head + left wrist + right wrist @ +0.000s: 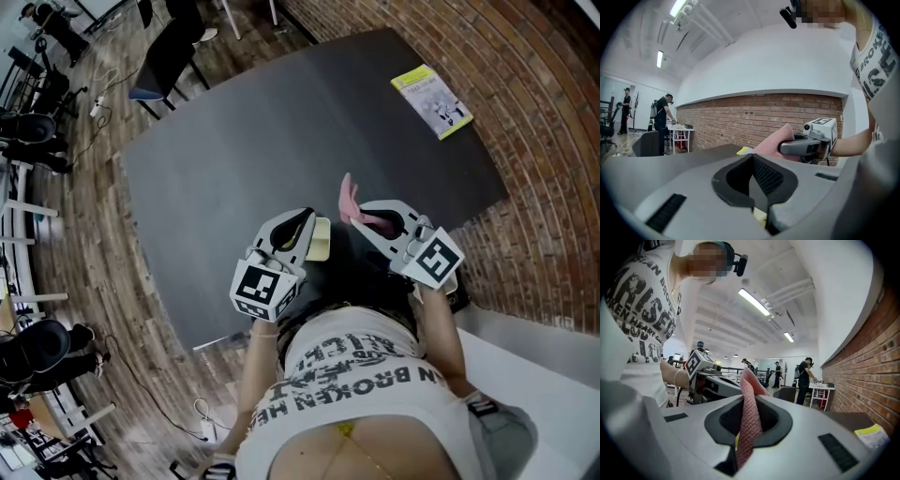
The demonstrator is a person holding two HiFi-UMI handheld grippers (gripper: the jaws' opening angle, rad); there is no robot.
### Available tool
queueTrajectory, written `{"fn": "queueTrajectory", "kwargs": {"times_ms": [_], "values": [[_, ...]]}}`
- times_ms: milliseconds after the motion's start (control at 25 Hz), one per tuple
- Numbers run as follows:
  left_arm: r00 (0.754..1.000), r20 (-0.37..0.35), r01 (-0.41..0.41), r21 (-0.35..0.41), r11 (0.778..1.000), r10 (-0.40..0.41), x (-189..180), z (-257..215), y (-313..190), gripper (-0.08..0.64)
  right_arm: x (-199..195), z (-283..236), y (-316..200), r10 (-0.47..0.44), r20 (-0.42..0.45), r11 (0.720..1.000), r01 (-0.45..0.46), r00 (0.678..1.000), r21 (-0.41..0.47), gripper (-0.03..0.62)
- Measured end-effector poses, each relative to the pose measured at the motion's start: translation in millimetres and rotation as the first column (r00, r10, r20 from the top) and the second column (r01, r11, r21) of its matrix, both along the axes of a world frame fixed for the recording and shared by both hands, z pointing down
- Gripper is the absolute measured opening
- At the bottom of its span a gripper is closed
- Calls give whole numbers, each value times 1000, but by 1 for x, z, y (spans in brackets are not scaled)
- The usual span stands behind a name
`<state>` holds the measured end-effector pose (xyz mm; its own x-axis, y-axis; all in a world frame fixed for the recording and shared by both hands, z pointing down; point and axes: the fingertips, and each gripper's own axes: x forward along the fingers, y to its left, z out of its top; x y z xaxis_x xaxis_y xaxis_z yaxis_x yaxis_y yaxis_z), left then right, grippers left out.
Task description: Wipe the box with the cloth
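Grasping one pink cloth (349,199) in right gripper (370,218) fingers (771,420); clenching left gripper (304,223) fingers empty, beside one yellow box (321,240).

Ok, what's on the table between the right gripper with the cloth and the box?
Nothing: the head view shows only bare dark table between the right gripper, shut on the pink cloth, and the box.
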<state>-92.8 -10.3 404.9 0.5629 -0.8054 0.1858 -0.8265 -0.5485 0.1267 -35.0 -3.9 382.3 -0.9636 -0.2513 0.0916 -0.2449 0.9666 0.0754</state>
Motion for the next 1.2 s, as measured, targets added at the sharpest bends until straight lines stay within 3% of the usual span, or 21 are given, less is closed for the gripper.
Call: {"fn": "queueTrajectory", "kwargs": {"times_ms": [480,800,1200], "values": [[995,-14,104,118,988,-103,51,-58,2,8,35,-52,11,-83,78,996,80,994,31,17],[975,-23,221,118,968,-220,85,-77,29,8,73,-54,32,-160,57,987,160,986,-6,17],[955,-10,297,130,946,-298,105,-82,60,6,90,-58,58,-244,61,970,244,968,8,17]]}}
